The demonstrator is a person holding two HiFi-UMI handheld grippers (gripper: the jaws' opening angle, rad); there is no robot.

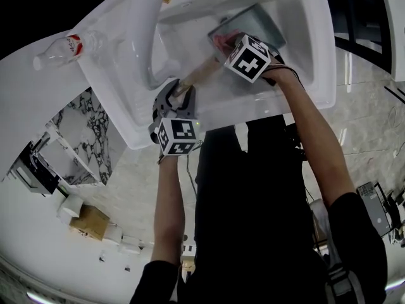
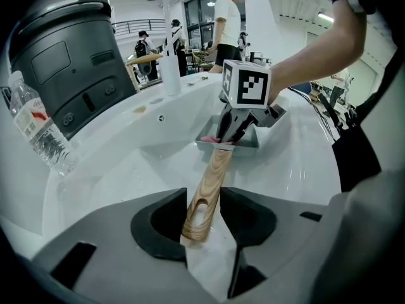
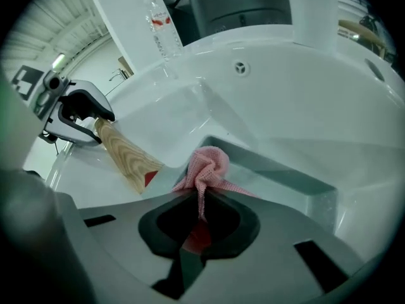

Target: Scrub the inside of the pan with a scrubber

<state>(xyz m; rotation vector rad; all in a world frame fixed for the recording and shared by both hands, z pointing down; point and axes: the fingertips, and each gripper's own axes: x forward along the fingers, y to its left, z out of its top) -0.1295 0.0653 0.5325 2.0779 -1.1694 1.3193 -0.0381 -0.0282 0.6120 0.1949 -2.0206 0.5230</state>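
A grey rectangular pan [image 1: 262, 24] lies in the white sink [image 1: 319, 75], its wooden handle [image 1: 201, 75] pointing toward me. My left gripper [image 1: 174, 100] is shut on the end of the handle [image 2: 209, 189], seen up close in the left gripper view. My right gripper [image 1: 223, 44] reaches into the pan's near end, shut on a pink mesh scrubber [image 3: 209, 166] that bunches up just past the jaws and touches the pan's [image 3: 297, 182] inside. The right gripper view also shows the handle [image 3: 123, 151] and the left gripper [image 3: 95, 122] at left.
A plastic water bottle [image 1: 63, 48] lies on the sink's left ledge. The white faucet [image 1: 149, 18] rises at the basin's left side. A dark grey appliance [image 2: 69, 62] stands behind the sink. Several people stand far back in the left gripper view.
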